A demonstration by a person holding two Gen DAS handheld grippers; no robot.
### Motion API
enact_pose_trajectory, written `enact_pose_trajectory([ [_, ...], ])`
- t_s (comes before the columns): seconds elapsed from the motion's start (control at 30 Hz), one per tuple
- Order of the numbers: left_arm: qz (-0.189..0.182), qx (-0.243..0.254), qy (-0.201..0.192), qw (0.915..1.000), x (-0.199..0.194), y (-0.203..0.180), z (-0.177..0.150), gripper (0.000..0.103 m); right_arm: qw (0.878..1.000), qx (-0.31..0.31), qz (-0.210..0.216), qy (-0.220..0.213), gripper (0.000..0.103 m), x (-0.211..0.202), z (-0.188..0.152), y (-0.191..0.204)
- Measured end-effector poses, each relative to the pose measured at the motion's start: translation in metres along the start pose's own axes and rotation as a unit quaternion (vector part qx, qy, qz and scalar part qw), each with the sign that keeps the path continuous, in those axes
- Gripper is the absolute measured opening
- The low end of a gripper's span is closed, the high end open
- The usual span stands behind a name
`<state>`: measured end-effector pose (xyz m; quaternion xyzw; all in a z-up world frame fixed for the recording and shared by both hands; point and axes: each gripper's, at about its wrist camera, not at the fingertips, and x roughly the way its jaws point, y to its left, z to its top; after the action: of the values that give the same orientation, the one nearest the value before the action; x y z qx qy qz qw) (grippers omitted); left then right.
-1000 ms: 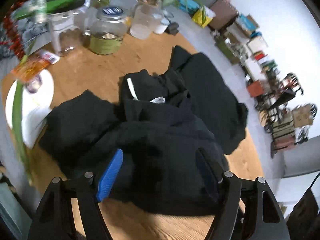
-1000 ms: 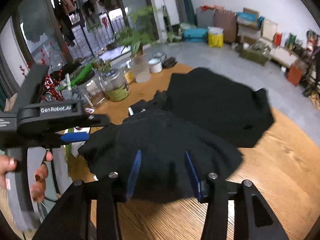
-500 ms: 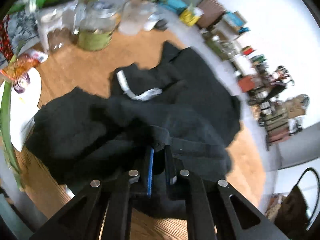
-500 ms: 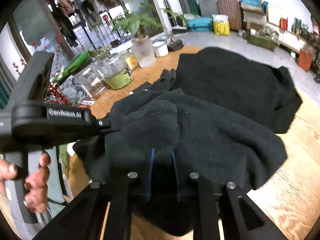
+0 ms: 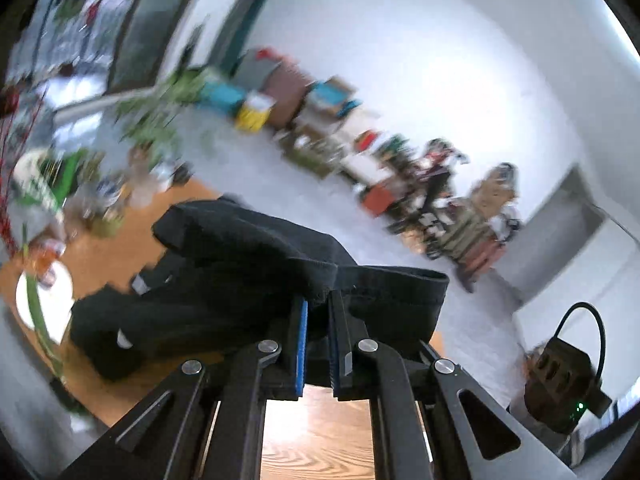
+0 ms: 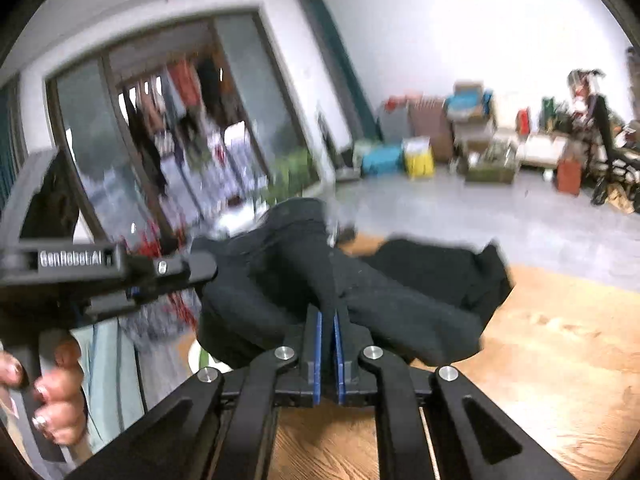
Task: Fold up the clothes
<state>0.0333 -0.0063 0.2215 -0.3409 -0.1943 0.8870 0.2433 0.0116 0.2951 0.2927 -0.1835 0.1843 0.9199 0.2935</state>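
The left gripper (image 5: 318, 308) is pressed together on a hemmed edge of the black garment (image 5: 248, 264), and the right gripper (image 6: 328, 318) is pinched on a raised ridge of the same cloth. The garment is held lifted at frame centre in both views, with its lower part draped onto the wooden table (image 6: 560, 344); a further spread of black cloth (image 6: 436, 268) lies flat at centre right of the right view, and whether it belongs to the same garment cannot be told. Both frames are blurred. Slippage is the main risk: only a thin fold is seen between each pair of pads, so a sharp pull could free the edge and collapse the fold. A second risk is judged at the left of the left view, where blurred jars (image 5: 108, 200) and a white plate (image 5: 44, 300) stand near the cloth and could be swept by a dragged tail. The left view alone shows the hem, a pale label (image 5: 138, 284) and the table clutter. The right view alone shows the left tool from the side, the hand (image 6: 52, 396) gripping its handle at lower left, and the flat cloth beyond.
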Motion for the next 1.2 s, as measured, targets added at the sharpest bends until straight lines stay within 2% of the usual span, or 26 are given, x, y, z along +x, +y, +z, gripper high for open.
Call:
enact_pose_trajectory([
  [0.1, -0.054, 0.021, 0.002, 0.9983, -0.03, -0.035, -0.003, 0.009, 0.999, -0.012, -0.015, -0.041, 0.006, -0.052, 0.009, 0.004],
  [0.23, -0.082, 0.038, 0.022, 0.9957, -0.028, -0.061, -0.017, 0.009, 0.994, -0.028, -0.035, -0.097, 0.006, -0.12, 0.02, 0.009],
  [0.3, -0.083, 0.057, 0.057, 0.9933, -0.006, -0.068, -0.038, 0.009, 0.994, -0.027, -0.053, -0.095, 0.007, -0.131, 0.008, 0.002],
  [0.4, -0.082, 0.076, 0.136, 0.9844, 0.046, -0.065, -0.082, 0.009, 0.994, -0.009, -0.079, -0.069, 0.007, -0.14, -0.03, -0.023],
  [0.43, -0.073, 0.078, 0.17, 0.9796, 0.069, -0.061, -0.1, 0.01, 0.995, 0.007, -0.083, -0.05, 0.007, -0.137, -0.051, -0.037],
  [0.53, -0.044, 0.093, 0.276, 0.9558, 0.127, -0.052, -0.142, 0.011, 0.993, 0.048, -0.103, 0.022, 0.007, -0.12, -0.108, -0.08],
  [0.63, -0.012, 0.08, 0.374, 0.9237, 0.18, -0.033, -0.178, 0.013, 0.978, 0.105, -0.153, 0.098, 0.009, -0.101, -0.173, -0.126],
  [0.7, -0.008, 0.063, 0.38, 0.9229, 0.193, -0.018, -0.174, 0.013, 0.96, 0.152, -0.183, 0.146, 0.011, -0.089, -0.211, -0.161],
  [0.8, 0.0, 0.025, 0.335, 0.9419, 0.188, 0.016, -0.148, 0.014, 0.935, 0.199, -0.216, 0.199, 0.015, -0.083, -0.25, -0.202],
  [0.83, 0.009, 0.012, 0.315, 0.9489, 0.185, 0.029, -0.138, 0.014, 0.929, 0.204, -0.225, 0.213, 0.02, -0.08, -0.259, -0.212],
  [0.87, 0.034, 0.003, 0.293, 0.9554, 0.187, 0.046, -0.129, 0.014, 0.925, 0.206, -0.228, 0.221, 0.025, -0.078, -0.264, -0.215],
  [0.9, 0.047, -0.003, 0.283, 0.9579, 0.187, 0.057, -0.123, 0.014, 0.923, 0.207, -0.231, 0.23, 0.026, -0.077, -0.269, -0.217],
  [0.93, 0.061, -0.009, 0.274, 0.9599, 0.187, 0.069, -0.118, 0.014, 0.926, 0.21, -0.218, 0.226, 0.03, -0.079, -0.273, -0.214],
  [0.97, 0.078, -0.024, 0.269, 0.9598, 0.193, 0.084, -0.113, 0.014, 0.931, 0.212, -0.201, 0.218, 0.039, -0.083, -0.275, -0.208],
  [1.0, 0.096, -0.038, 0.271, 0.9571, 0.201, 0.099, -0.112, 0.014, 0.937, 0.205, -0.183, 0.215, 0.043, -0.083, -0.273, -0.197],
  [1.03, 0.113, -0.052, 0.277, 0.9527, 0.21, 0.114, -0.113, 0.014, 0.943, 0.196, -0.164, 0.213, 0.048, -0.083, -0.271, -0.186],
  [1.07, 0.131, -0.065, 0.283, 0.9479, 0.219, 0.13, -0.114, 0.014, 0.944, 0.185, -0.154, 0.226, 0.051, -0.078, -0.274, -0.178],
  [1.13, 0.171, -0.086, 0.287, 0.9387, 0.235, 0.153, -0.121, 0.014, 0.94, 0.165, -0.145, 0.26, 0.052, -0.061, -0.282, -0.164],
  [1.2, 0.196, -0.086, 0.283, 0.935, 0.248, 0.17, -0.124, 0.014, 0.929, 0.142, -0.161, 0.301, 0.054, -0.043, -0.293, -0.156],
])
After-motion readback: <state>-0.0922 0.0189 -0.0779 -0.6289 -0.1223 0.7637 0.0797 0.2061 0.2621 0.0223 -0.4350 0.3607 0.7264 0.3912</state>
